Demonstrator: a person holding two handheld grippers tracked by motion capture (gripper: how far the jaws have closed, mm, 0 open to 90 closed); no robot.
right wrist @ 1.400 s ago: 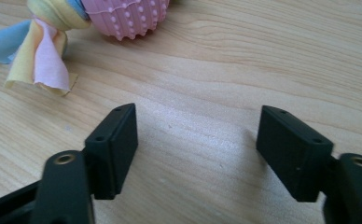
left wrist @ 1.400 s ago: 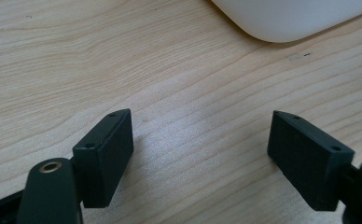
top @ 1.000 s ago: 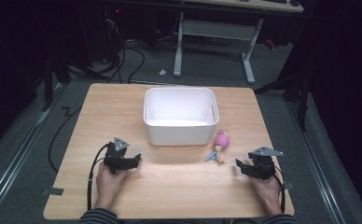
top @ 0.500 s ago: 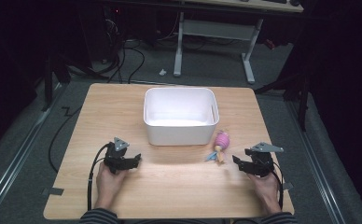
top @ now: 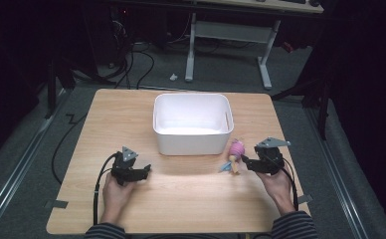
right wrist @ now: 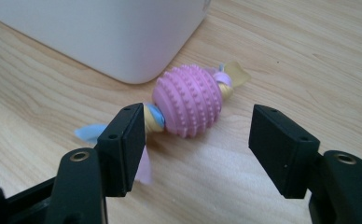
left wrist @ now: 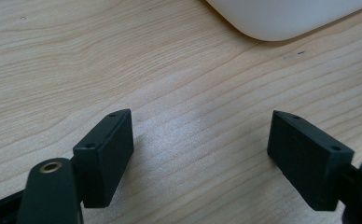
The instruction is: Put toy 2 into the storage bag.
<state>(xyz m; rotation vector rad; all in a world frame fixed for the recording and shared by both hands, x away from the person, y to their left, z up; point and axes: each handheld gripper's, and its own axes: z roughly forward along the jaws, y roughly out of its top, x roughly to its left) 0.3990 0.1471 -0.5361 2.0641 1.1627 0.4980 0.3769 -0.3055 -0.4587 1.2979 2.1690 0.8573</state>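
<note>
A knobbly pink ball toy (top: 236, 148) with yellow, blue and lilac strips at both ends (right wrist: 188, 100) lies on the wooden table just right of the white bin (top: 191, 142). My right gripper (top: 246, 161) points at it from the right. In the right gripper view its jaws (right wrist: 198, 120) stand apart either side of the toy's near end without pressing on it; they have just been closing a little. My left gripper (top: 142, 172) rests at the table's front left, open (left wrist: 200, 126), with bare wood between its jaws.
The white bin (left wrist: 286, 18) looks empty and stands mid-table; its corner (right wrist: 100, 32) is close behind the toy. Cables trail from both grippers toward the front edge. A desk frame and wires stand on the floor beyond the table.
My right gripper has moved away from the front edge and slightly left, up to the toy. The left gripper and the toy have stayed put.
</note>
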